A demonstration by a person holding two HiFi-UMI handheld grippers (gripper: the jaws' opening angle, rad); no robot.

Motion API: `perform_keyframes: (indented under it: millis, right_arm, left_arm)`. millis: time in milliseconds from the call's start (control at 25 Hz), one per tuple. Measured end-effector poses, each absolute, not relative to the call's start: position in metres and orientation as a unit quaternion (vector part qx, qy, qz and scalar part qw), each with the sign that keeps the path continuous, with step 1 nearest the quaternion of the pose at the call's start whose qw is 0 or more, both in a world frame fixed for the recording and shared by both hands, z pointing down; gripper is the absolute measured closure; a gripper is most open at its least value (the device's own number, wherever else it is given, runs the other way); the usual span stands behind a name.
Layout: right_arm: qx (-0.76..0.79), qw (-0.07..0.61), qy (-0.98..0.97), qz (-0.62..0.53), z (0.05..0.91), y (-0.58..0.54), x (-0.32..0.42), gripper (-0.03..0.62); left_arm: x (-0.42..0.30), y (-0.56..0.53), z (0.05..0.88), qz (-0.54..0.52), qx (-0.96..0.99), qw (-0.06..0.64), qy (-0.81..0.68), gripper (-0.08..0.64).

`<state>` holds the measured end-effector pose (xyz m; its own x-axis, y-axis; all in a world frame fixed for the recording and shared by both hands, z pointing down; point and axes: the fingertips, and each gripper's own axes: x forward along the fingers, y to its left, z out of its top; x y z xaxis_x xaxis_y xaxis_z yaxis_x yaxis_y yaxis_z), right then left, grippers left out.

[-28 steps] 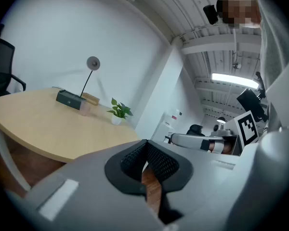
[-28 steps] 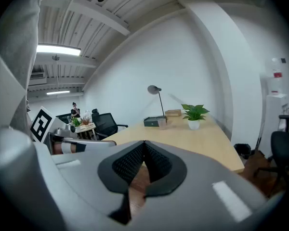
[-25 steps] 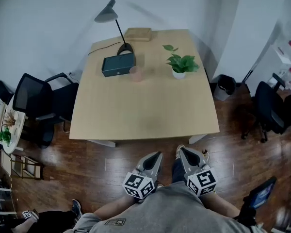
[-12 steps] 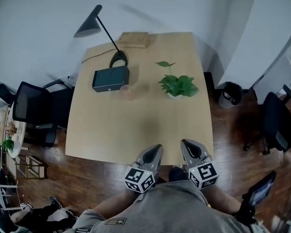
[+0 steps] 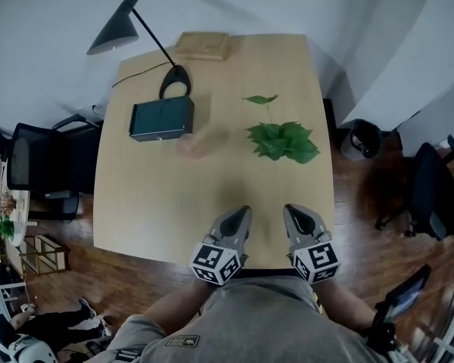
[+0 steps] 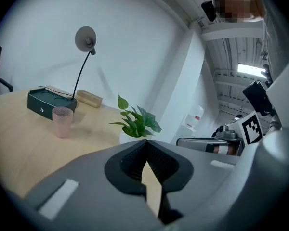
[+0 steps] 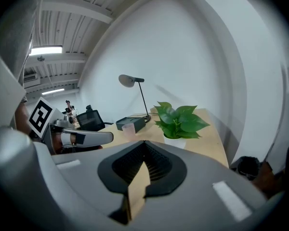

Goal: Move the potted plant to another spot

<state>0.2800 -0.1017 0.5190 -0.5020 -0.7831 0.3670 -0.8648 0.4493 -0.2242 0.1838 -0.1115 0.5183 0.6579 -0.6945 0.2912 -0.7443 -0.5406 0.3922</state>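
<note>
potted plant (image 5: 281, 141) sitting on table (image 5: 159, 218), right of centre, well ahead. left gripper (image 5: 240, 216) and right gripper (image 5: 291, 214) hovering at near edge, both clenched, empty. likely needing jaws opening first, then gripping pot low, avoiding leaves.

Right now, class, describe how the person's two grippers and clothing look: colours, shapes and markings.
Both the left gripper and right gripper are grey, tapering wedge-shaped shells with black ribbed pads inside. Each carries a white cube printed with black square markers. The person wears a grey top.
</note>
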Motion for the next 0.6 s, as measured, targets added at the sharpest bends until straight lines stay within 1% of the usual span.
perform_keyframes:
  millis: [120, 320, 480, 560, 600]
  right_arm:
    - [0.493, 0.119, -0.839, 0.198, 0.532, -0.123, 0.281, 0.588]
    - [0.49, 0.163, -0.831, 0.206, 0.571, -0.161, 0.285, 0.588]
    - [0.482, 0.19, -0.829, 0.211, 0.602, -0.185, 0.284, 0.581]
    - [0.476, 0.201, -0.829, 0.214, 0.617, -0.195, 0.286, 0.575]
    - [0.474, 0.207, -0.828, 0.215, 0.624, -0.2, 0.289, 0.562]
  left_arm:
    - [0.185, -0.135, 0.534, 0.067, 0.878, 0.248, -0.404, 0.56]
    - [0.193, -0.18, 0.574, 0.103, 0.876, 0.249, -0.401, 0.56]
    - [0.203, -0.21, 0.6, 0.134, 0.886, 0.228, -0.38, 0.559]
    - [0.21, -0.223, 0.61, 0.15, 0.897, 0.214, -0.357, 0.505]
    - [0.215, -0.228, 0.615, 0.159, 0.902, 0.206, -0.344, 0.473]
